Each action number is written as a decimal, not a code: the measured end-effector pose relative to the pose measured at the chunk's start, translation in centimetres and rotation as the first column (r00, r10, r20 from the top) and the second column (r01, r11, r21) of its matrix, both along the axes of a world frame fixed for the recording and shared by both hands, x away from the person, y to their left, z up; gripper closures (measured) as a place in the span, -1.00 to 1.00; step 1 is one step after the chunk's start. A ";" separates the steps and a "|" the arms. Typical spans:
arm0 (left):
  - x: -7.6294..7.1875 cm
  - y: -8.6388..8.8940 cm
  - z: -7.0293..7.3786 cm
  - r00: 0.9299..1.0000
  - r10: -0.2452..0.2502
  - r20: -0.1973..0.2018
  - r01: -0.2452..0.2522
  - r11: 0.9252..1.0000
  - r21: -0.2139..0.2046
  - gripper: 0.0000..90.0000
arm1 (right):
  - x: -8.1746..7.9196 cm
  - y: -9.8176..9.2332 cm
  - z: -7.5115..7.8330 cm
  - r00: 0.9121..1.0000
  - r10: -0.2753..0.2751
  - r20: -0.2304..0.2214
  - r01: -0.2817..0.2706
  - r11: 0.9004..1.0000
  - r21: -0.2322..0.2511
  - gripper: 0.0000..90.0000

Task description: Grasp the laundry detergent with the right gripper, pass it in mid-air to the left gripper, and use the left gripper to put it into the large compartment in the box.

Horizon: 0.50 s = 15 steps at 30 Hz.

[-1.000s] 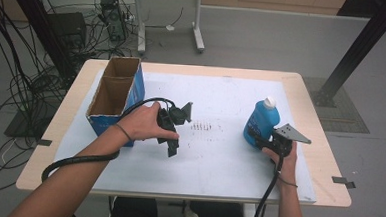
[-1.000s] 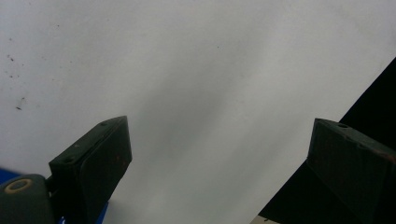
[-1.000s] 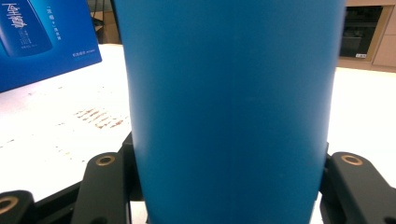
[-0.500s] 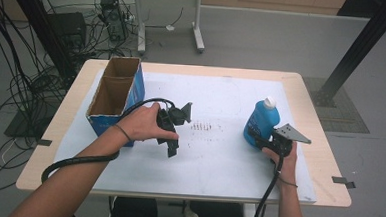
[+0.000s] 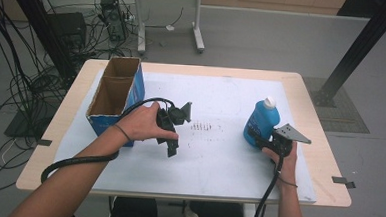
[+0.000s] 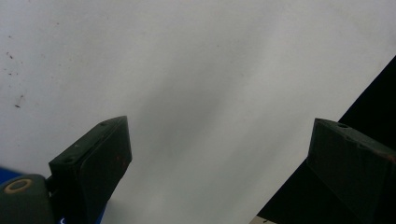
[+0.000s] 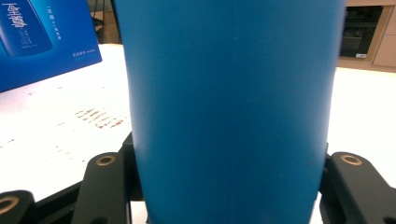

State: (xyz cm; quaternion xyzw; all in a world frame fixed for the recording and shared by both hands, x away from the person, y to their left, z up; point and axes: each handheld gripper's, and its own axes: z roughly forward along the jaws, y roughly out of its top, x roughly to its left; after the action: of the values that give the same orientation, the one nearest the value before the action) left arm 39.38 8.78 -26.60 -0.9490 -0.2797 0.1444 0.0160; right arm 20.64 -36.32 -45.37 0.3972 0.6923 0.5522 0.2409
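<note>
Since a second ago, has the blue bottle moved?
No. The bottle stands by the same spot near the table's right edge, the right gripper shut on it.

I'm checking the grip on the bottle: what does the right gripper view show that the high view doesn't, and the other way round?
Right gripper view alone: the bottle's blue wall pressed between the right gripper's fingers, and print on the blue box's side.
High view alone: the bottle's white cap, the box's open top, the left gripper.
Both: bottle, box, white table cover.
</note>
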 end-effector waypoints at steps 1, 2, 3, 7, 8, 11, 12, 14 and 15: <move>0.0 0.0 0.0 1.000 0.001 0.000 -0.001 1.000 0.000 -0.85 | 0.0 0.0 0.0 1.000 0.001 0.000 -0.001 1.000 0.000 -0.08; 0.0 0.0 0.0 1.000 0.001 0.000 -0.001 1.000 0.000 -0.85 | 0.0 0.0 0.0 1.000 0.001 0.000 -0.001 1.000 0.000 -0.08; 0.0 0.1 0.0 1.000 0.002 0.000 -0.002 1.000 -0.002 -0.85 | 0.0 0.0 0.0 1.000 0.002 -0.001 -0.002 1.000 0.000 -0.08; 0.0 0.1 0.0 1.000 0.002 0.001 -0.002 1.000 -0.004 -0.85 | 0.1 -0.1 0.1 1.000 0.004 -0.001 -0.004 1.000 -0.003 -0.08; 0.0 0.1 0.0 1.000 0.002 0.001 -0.002 1.000 -0.004 -0.85 | 0.1 -0.1 0.1 1.000 0.004 -0.001 -0.004 1.000 -0.003 -0.08; 0.0 0.0 0.1 1.000 -0.008 0.005 0.008 1.000 -0.007 -0.85 | 0.1 -0.1 0.2 1.000 0.006 -0.003 -0.006 1.000 -0.007 -0.07; 0.0 0.0 0.1 1.000 -0.008 0.005 0.008 1.000 -0.007 -0.85 | 0.1 -0.1 0.2 1.000 0.006 -0.003 -0.006 1.000 -0.007 -0.07; 0.0 0.0 0.2 1.000 -0.001 0.003 0.001 1.000 -0.008 -0.85 | 0.1 -0.1 0.2 1.000 0.007 -0.004 -0.007 1.000 -0.010 -0.07; 0.0 0.1 0.3 1.000 0.002 0.006 -0.002 1.000 -0.009 -0.85 | 0.2 -0.1 0.3 1.000 0.008 -0.006 -0.008 1.000 -0.011 -0.07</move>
State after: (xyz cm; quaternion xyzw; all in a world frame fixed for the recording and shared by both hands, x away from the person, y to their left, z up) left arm 39.37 8.85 -26.28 -0.9492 -0.2801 0.1429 0.0106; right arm 20.81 -36.40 -45.06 0.3947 0.6975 0.5483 0.2388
